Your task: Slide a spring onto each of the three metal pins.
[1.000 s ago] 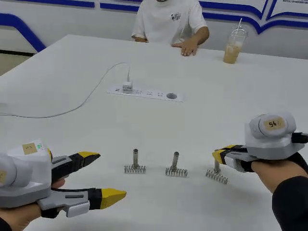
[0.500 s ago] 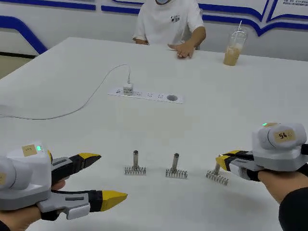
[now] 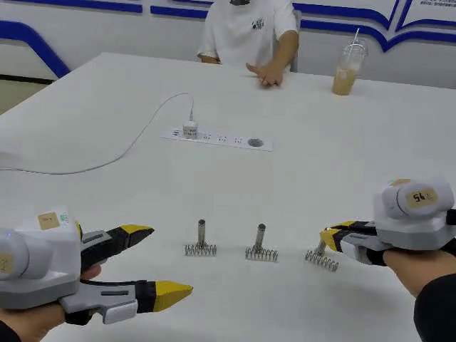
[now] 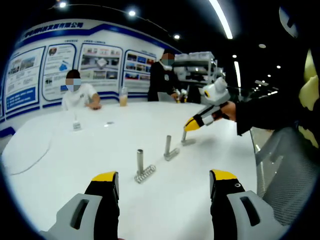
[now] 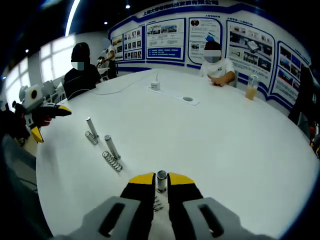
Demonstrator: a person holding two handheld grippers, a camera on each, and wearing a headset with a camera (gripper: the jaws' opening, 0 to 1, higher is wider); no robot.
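Three upright metal pins stand in a row on the white table: left pin (image 3: 201, 232), middle pin (image 3: 260, 236), right pin (image 3: 321, 247). A spring lies at each base: left spring (image 3: 200, 249), middle spring (image 3: 261, 254), right spring (image 3: 322, 261). My right gripper (image 3: 329, 239) is low at the right pin; in the right gripper view its jaws (image 5: 161, 181) are closed around that pin's top, with the spring (image 5: 158, 202) beneath. My left gripper (image 3: 164, 260) stands open with nothing in it, left of the row, and faces the pins (image 4: 140, 161).
A white power strip (image 3: 214, 138) with a plugged-in charger and a trailing cable lies mid-table. A drink cup (image 3: 347, 68) stands at the far right. A person (image 3: 249, 32) sits at the far edge with a hand on the table.
My right gripper has sunk slightly and drawn back a little to the right at the right pin. The left gripper has hardly moved. The seated person has shifted an arm.
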